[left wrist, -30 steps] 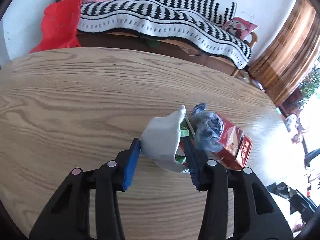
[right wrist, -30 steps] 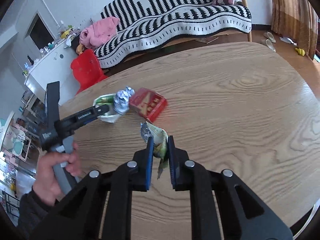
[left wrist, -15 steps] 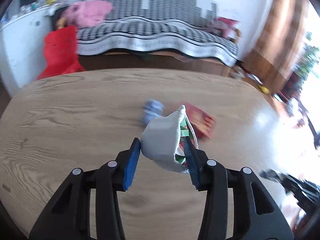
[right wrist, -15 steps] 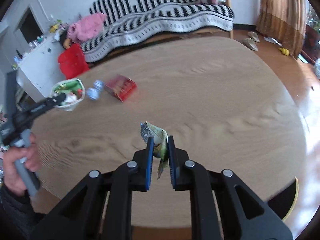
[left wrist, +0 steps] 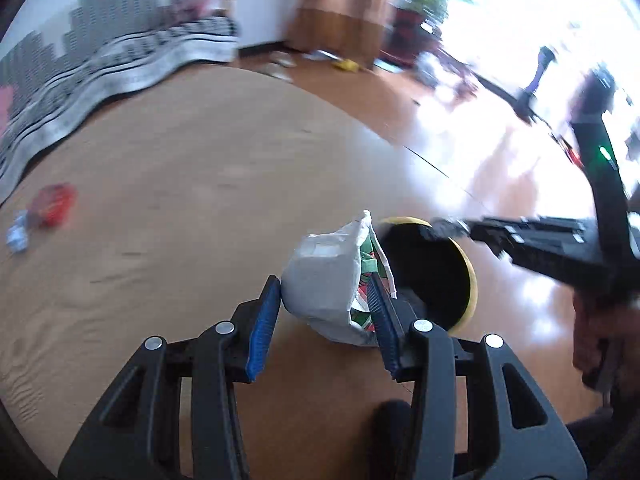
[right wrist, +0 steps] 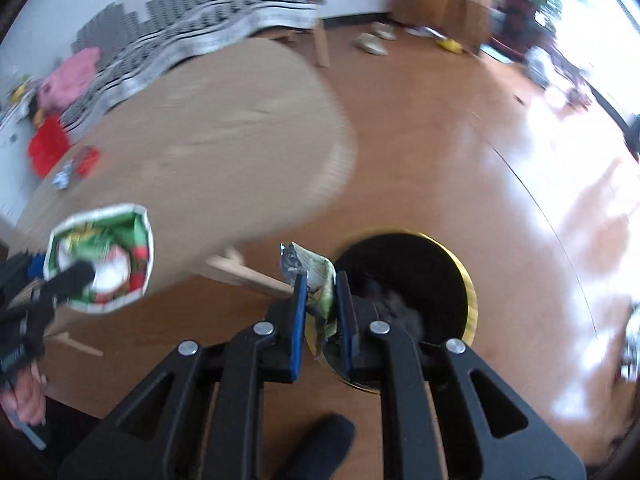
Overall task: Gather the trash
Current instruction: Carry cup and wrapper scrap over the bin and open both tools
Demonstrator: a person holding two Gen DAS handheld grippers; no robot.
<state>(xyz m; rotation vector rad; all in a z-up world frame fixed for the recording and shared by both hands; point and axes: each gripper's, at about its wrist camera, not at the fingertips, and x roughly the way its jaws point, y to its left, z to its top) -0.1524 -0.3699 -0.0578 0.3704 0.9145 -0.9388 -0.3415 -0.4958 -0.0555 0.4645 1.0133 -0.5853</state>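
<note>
**Blue pads gripping trash beside the bin**

Blue pads of the left gripper [left wrist: 324, 320] are clamping a white paper cup [left wrist: 324, 276], which is sitting over the wooden table [left wrist: 168, 184] edge. The right gripper [right wrist: 322, 312] is pinching a green crumpled wrapper [right wrist: 316, 272] at the near rim of the black, yellow-rimmed bin [right wrist: 420, 276] standing on the floor. At ten o'clock in the right view, far across the table, a red box [right wrist: 89, 161] and a foil wad [right wrist: 63, 177] are lying close together.
</note>
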